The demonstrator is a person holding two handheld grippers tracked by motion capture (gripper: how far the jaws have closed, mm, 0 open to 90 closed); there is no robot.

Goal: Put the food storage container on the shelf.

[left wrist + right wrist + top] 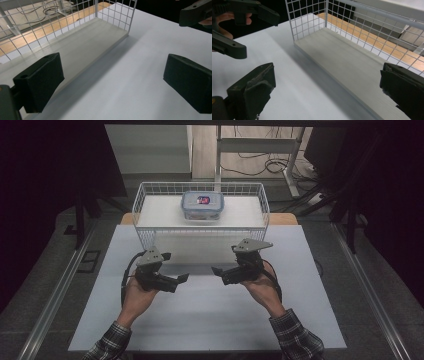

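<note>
Two tongs (176, 266) (224, 258) gaping, empty | clear lidded box (202, 205) inside wire basket (145, 195)

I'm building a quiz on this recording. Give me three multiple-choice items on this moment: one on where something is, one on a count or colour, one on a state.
1. Where is the lidded food box?
A. Inside the wire basket
B. On the white table sheet, between the hands
C. Held in the left gripper

2. How many food boxes are in the basket?
A. None
B. One
C. Three

3. How do the right gripper's jaws stand?
A. Shut on the box
B. Shut on nothing
C. Open, holding nothing

Answers:
1. A: the high view shows the box on the basket's floor, toward the back wall.
2. B: a single box sits there.
3. C: the right gripper view shows the jaws wide apart with bare table between them.
</note>
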